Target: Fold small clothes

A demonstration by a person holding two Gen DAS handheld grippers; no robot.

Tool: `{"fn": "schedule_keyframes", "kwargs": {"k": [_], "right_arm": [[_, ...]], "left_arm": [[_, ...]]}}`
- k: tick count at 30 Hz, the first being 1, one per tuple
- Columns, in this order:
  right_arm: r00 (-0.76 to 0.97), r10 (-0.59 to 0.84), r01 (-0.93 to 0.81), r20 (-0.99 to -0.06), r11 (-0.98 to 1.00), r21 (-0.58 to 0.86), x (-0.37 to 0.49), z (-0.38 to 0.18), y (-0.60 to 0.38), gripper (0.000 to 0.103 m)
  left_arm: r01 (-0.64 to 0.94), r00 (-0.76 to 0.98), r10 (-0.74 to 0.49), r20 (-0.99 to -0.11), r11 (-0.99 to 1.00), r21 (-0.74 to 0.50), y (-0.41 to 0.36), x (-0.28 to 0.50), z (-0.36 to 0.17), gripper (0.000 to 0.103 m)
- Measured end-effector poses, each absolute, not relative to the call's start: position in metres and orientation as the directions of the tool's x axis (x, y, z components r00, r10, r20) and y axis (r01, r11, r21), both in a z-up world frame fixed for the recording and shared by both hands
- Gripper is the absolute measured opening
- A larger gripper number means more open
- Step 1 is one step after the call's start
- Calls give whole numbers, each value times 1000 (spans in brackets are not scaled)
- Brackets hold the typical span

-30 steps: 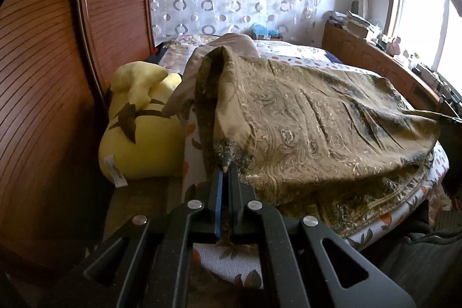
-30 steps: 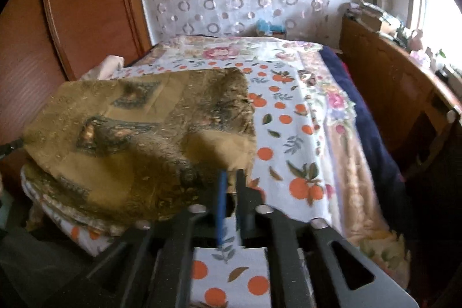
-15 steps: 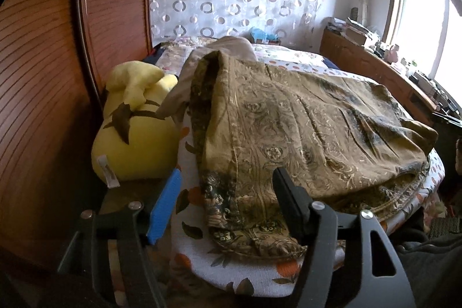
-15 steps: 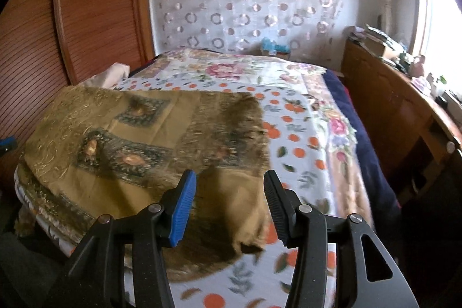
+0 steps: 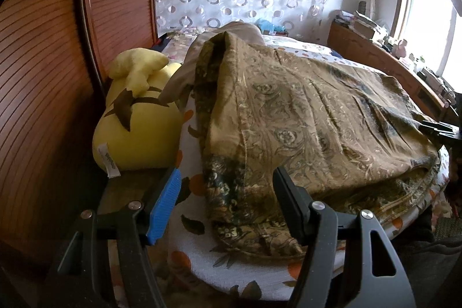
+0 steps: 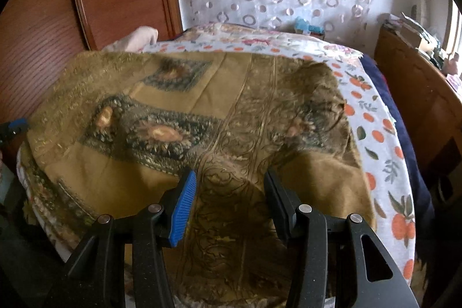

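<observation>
Fingers [image 5: 281, 186] on our left gripper [image 5: 225, 195] are sitting spread wide, pinching nothing; the right gripper [image 6: 229, 189] is showing the same, blue pad and black pad apart with only cloth showing in the gap, nothing clamped.

The brown patterned garment [image 5: 303, 117] is lying doubled over near the foot edge of the bed [image 5: 184, 210], on the orange-print sheet [image 6: 384, 152]. From the left view its near corner is drooping toward the bed edge directly ahead of and between the open jaws, just below them. From the right view the cloth is filling the frame ahead, its right-hand fold edge [image 6: 346, 134] running away from us along the sheet.

We're reading the long axis as running side to side between the two grippers, so each one is facing its own end. The left is looking nearer to a graspable corner; the right is hovering over mid-cloth, so it probably needs to shift toward its right edge before pinching.

Yellow plush toy [image 5: 135, 117] is sitting against the bed's left side by the wooden panel [image 5: 43, 77], touching a beige garment [image 5: 242, 31] behind. Worth keeping the next fold clear of it.
</observation>
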State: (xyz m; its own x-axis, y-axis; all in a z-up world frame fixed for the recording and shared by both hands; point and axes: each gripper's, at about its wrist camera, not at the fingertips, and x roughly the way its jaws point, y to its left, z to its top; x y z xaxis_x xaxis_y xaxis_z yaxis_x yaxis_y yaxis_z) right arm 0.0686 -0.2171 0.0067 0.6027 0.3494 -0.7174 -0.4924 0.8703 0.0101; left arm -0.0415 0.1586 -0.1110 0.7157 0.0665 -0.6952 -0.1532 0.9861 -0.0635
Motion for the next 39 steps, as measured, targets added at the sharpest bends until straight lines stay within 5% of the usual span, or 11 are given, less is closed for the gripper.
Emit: {"fn": "schedule_keyframes", "kwargs": {"k": [10,16,26,27,29,39], "right_arm": [[616,301,-491,-728,869,-56,77,-5,-207,52],[618,304,-492,-725,869,-55,69,-2,-206,52],[617,307,-493,-724,868,-52,66,-1,-207,53],[618,307,-493,-724,869,-52,66,-1,-207,53],[617,309,-494,-724,868,-50,65,-1,-207,54],[613,318,-494,-723,869,-37,65,1,-208,54]], "left_arm": [[-183,690,51,-722,978,-105,169,-46,-127,66],[-156,685,26,-728,981,-112,163,-45,-126,37],[-122,668,32,-743,990,-68,154,-39,-127,34],[-109,671,24,-741,992,-66,153,-39,-128,20],[-79,668,-17,-744,993,-93,152,-37,-127,10],[4,814,-84,-574,990,-138,131,-37,-60,7]]}}
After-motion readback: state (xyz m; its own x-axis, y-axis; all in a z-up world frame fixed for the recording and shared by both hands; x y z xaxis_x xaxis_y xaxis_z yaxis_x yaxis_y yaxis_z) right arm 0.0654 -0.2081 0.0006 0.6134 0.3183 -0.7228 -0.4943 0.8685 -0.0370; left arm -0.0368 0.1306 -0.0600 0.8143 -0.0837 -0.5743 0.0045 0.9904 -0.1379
